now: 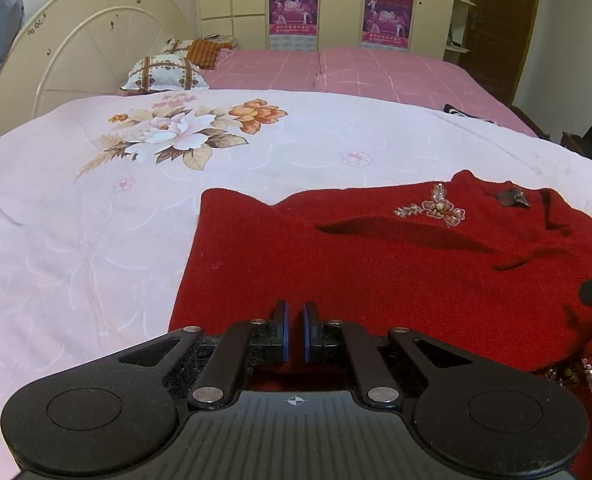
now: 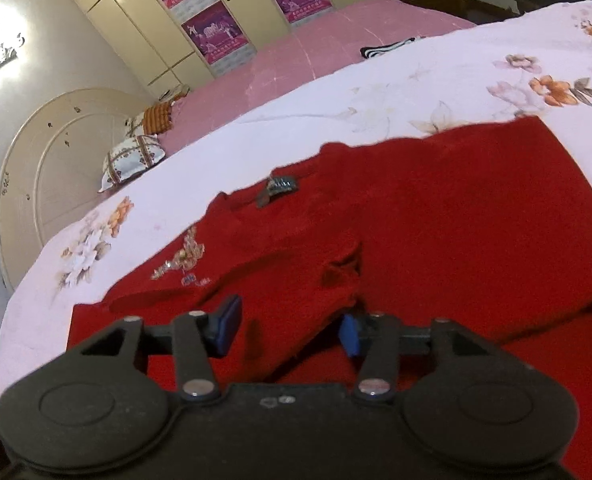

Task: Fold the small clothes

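While the red sweater lies spread on the floral bedspread, judging by the nap it's a soft, thick knit: light, floppy, likely to sag and stretch if lifted by one point. Not slippery; the pads should bite fine. Best hold looks like a hem or a sleeve edge, both layers together, well clear of the beaded flower trim, which looks snaggable and fragile.

Looks: deep red, fuzzy, mostly flat with a few creases, dark label at the neckline, more beadwork near the lower right edge in the left view.

Left gripper: pads pressed together over the near edge of the sweater; can't tell whether any cloth is caught between them.

Right gripper: jaws spread apart, a raised fold of red knit between them, pads not pressing on it.
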{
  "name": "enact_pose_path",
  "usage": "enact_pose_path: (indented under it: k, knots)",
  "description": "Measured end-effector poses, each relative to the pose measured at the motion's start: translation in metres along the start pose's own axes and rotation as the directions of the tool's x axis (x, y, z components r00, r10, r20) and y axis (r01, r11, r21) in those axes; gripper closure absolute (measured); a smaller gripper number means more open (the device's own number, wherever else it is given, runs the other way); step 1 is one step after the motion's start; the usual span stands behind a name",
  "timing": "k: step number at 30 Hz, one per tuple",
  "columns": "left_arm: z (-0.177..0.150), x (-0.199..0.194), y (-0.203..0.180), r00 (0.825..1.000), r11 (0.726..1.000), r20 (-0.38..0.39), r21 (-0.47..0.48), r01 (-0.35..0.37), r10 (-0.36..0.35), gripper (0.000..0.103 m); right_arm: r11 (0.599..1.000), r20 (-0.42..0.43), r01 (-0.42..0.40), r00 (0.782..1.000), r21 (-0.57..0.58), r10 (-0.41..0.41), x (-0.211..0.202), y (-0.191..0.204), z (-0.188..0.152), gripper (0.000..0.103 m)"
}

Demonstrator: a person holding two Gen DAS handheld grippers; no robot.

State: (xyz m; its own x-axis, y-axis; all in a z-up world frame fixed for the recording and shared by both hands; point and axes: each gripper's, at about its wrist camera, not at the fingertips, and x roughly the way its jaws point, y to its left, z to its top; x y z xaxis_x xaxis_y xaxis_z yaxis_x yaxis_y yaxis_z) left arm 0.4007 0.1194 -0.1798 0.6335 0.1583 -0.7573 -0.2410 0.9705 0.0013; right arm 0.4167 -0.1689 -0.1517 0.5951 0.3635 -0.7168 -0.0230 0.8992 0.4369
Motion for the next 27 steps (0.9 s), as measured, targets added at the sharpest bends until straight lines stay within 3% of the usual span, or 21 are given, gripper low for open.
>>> enact_pose_path:
  k: [5, 6, 8, 9, 10, 12, 16, 19, 24, 27]
  knots:
    - [-0.001, -0.001, -0.002, 1.000, 1.000, 0.006, 0.011, -0.007, 0.007, 0.097, 1.000, -0.001, -0.008, 1.000, -0.015, 0.008, 0.003, 0.007, -0.001, 0.048]
    - [-0.001, -0.001, -0.002, 1.000, 1.000, 0.006, 0.013, -0.007, 0.007, 0.097, 1.000, 0.024, 0.002, 1.000, -0.020, -0.001, 0.003, 0.008, -0.001, 0.064]
    - [-0.001, -0.002, -0.001, 1.000, 1.000, 0.007, 0.014, -0.008, 0.008, 0.097, 1.000, 0.056, 0.003, 0.998, -0.007, -0.002, 0.003, 0.005, 0.000, 0.084]
    - [-0.001, -0.002, -0.001, 1.000, 1.000, 0.008, 0.012, -0.009, 0.009, 0.097, 1.000, 0.062, 0.004, 0.998, 0.011, -0.004, 0.005, 0.002, 0.001, 0.093]
    - [-0.001, -0.003, -0.001, 1.000, 1.000, 0.008, 0.009, -0.010, 0.010, 0.097, 1.000, 0.060, 0.006, 0.998, 0.016, -0.007, 0.007, 0.000, 0.002, 0.096]
    - [0.001, -0.006, 0.001, 1.000, 1.000, 0.009, -0.005, -0.009, 0.009, 0.097, 1.000, 0.061, 0.010, 0.998, -0.011, -0.010, 0.008, 0.001, 0.003, 0.097]
    - [0.001, -0.019, 0.008, 0.999, 1.000, 0.046, 0.005, -0.029, 0.029, 0.097, 0.986, 0.204, 0.072, 0.978, -0.150, -0.040, -0.025, 0.012, 0.012, 0.097]
    - [-0.007, -0.023, 0.011, 0.998, 0.999, 0.048, 0.023, -0.033, 0.032, 0.097, 0.981, 0.251, 0.116, 0.965, -0.159, -0.073, -0.045, -0.003, 0.026, 0.097]
    - [-0.020, -0.019, 0.005, 0.998, 0.999, 0.048, 0.040, -0.029, 0.027, 0.097, 0.977, 0.244, 0.182, 0.958, -0.109, -0.151, -0.052, -0.041, 0.033, 0.097]
    - [-0.018, -0.022, 0.008, 0.999, 1.000, 0.043, -0.009, 0.005, -0.005, 0.097, 0.963, 0.219, 0.244, 0.952, -0.114, -0.215, -0.039, -0.056, 0.024, 0.097]
